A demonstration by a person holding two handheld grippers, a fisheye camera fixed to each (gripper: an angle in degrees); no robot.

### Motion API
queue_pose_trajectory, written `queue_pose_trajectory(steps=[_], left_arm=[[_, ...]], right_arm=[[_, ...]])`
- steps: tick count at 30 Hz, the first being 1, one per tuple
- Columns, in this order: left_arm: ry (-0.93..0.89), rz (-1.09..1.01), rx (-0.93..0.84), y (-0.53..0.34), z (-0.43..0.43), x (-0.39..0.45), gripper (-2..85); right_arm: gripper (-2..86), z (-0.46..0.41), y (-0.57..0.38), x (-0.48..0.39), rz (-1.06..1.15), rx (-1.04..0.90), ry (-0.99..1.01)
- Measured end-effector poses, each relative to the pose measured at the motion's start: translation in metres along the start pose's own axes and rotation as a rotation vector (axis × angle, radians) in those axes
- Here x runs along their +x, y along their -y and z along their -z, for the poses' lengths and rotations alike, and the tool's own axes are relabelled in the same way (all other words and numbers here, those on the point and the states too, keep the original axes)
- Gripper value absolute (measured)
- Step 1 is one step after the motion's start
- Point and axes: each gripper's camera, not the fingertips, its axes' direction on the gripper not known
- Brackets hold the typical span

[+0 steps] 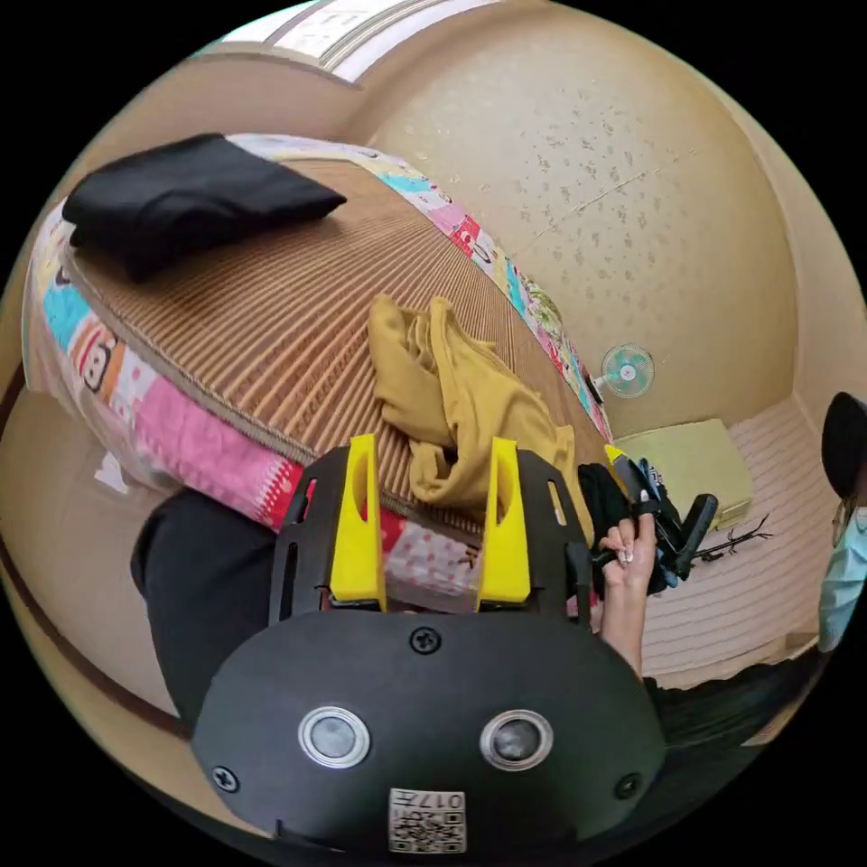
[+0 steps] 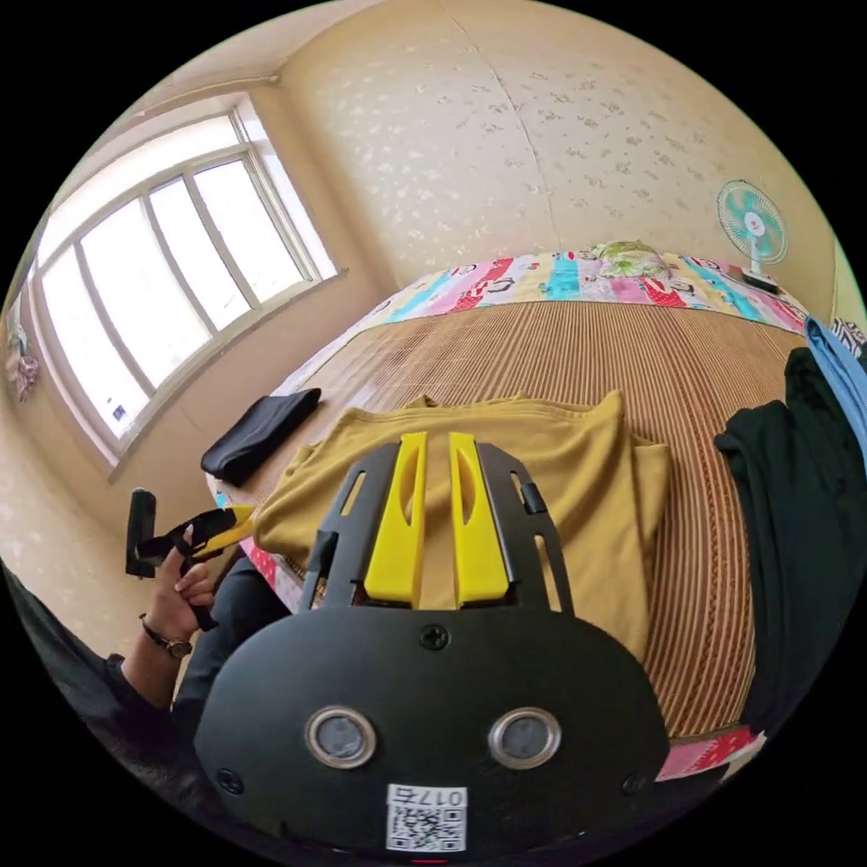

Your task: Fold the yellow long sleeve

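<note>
Lying bunched just beyond the parted left tongs, yellow long sleeve, right tongs nearly closed above it

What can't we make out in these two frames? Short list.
- Yellow long sleeve, right gripper view: near hem hidden behind the right gripper and its body.
- Same garment, left gripper view: bunched, so sleeves and collar cannot be told apart.
- Dark clothes, right gripper view: cut off by the picture's edge.
- Right gripper jaws: nearly together; whether they pinch cloth is unclear.
</note>
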Motion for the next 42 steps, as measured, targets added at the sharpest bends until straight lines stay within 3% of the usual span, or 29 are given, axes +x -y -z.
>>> queue_pose_trajectory(steps=[1,4,7,10,12,13,16,19,21,23,24,29,32,35,39,42], left_arm=[[-0.025,0.039,-0.045,-0.006,-0.01,-0.008,16.3],[-0.058,0.094,0.009,-0.004,-0.008,-0.02,11.2],[-0.114,0.049,-0.018,0.017,-0.006,-0.02,2.6],[-0.041,0.03,0.051,0.022,0.009,-0.016,2.2],[-0.032,0.107,0.109,0.014,0.013,-0.022,3.5],[-0.057,0.164,0.137,0.007,0.01,-0.028,5.4],[-0.084,0.214,0.088,0.0,-0.017,-0.033,11.9],[-0.076,0.247,0.092,0.01,-0.033,-0.023,7.0],[-0.122,0.131,0.166,0.02,-0.031,0.011,5.0],[-0.156,-0.237,0.194,0.026,-0.045,0.089,4.2],[-0.185,-0.321,0.168,0.024,-0.055,0.109,4.2],[-0.19,-0.748,-0.227,-0.051,-0.18,0.225,4.4],[-0.202,-0.868,-0.362,-0.095,-0.219,0.241,6.3],[-0.309,-0.861,-0.424,-0.122,-0.225,0.236,10.8],[-0.495,-0.891,-0.459,-0.138,-0.209,0.223,7.5],[-0.344,-0.815,-0.337,-0.133,-0.188,0.205,9.0]], right_arm=[[1.6,-0.014,-0.011,-0.004,0.029,-0.023,-0.015],[0.9,-0.078,-0.034,0.006,0.046,-0.356,-0.177],[0.6,-0.046,-0.028,0.016,0.012,-0.375,-0.204],[0.4,0.002,-0.043,0.033,-0.034,-0.134,-0.252],[0.4,-0.015,-0.056,0.058,-0.055,-0.284,-0.387],[0.4,-0.024,-0.068,0.067,0.032,-0.322,-0.352],[0.5,-0.004,-0.07,0.087,-0.048,-0.294,-0.236],[0.5,0.003,-0.082,0.102,-0.053,-0.21,-0.153],[0.4,0.008,-0.094,0.112,-0.034,-0.136,-0.1],[0.4,0.011,-0.093,0.123,-0.066,-0.138,-0.05],[0.4,0.011,-0.091,0.125,-0.067,-0.148,-0.046],[0.7,0.026,-0.092,0.144,-0.129,-0.082,0.002],[1.2,0.067,-0.105,0.174,-0.322,0.127,-0.011],[2.2,0.103,-0.123,0.198,-0.412,0.321,-0.033],[6.3,0.109,-0.127,0.218,-0.435,0.352,0.108],[11.6,0.101,-0.121,0.225,-0.405,0.327,0.269]])
